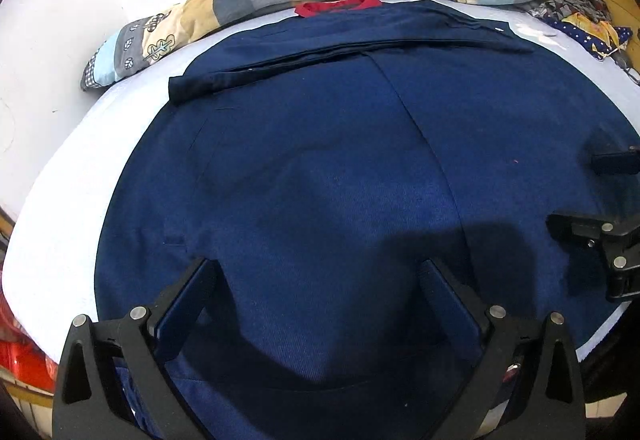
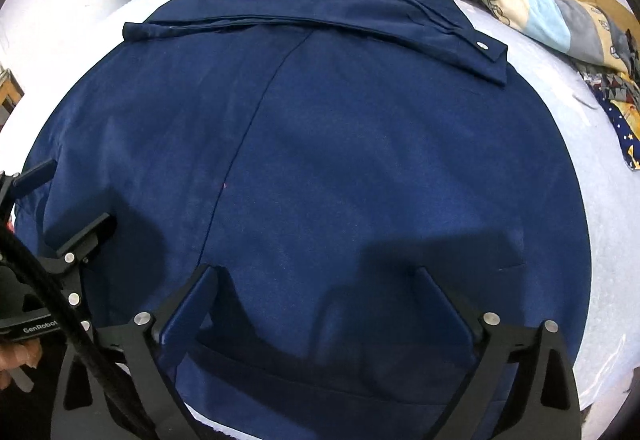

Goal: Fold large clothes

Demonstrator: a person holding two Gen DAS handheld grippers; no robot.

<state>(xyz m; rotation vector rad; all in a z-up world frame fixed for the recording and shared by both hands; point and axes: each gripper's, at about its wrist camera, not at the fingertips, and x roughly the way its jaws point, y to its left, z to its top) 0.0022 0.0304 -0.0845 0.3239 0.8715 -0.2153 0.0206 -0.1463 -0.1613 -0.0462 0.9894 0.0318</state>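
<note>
White bedsheet [image 1: 52, 208] carries the navy jacket [image 1: 320, 168], spread flat under and ahead of both tools. Left tool [image 1: 320, 304] and right tool [image 2: 316, 308] gape wide, holding nothing. Pinching only the top layer at the near hem could drag the folded sleeves [image 2: 304, 20] askew.

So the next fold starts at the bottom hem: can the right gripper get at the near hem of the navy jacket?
Probably yes: the right gripper hangs open just above the navy jacket, and nothing lies on the near hem.

navy garment [image 2: 340, 144] spread flat, right gripper [image 2: 316, 276] gaping
</note>
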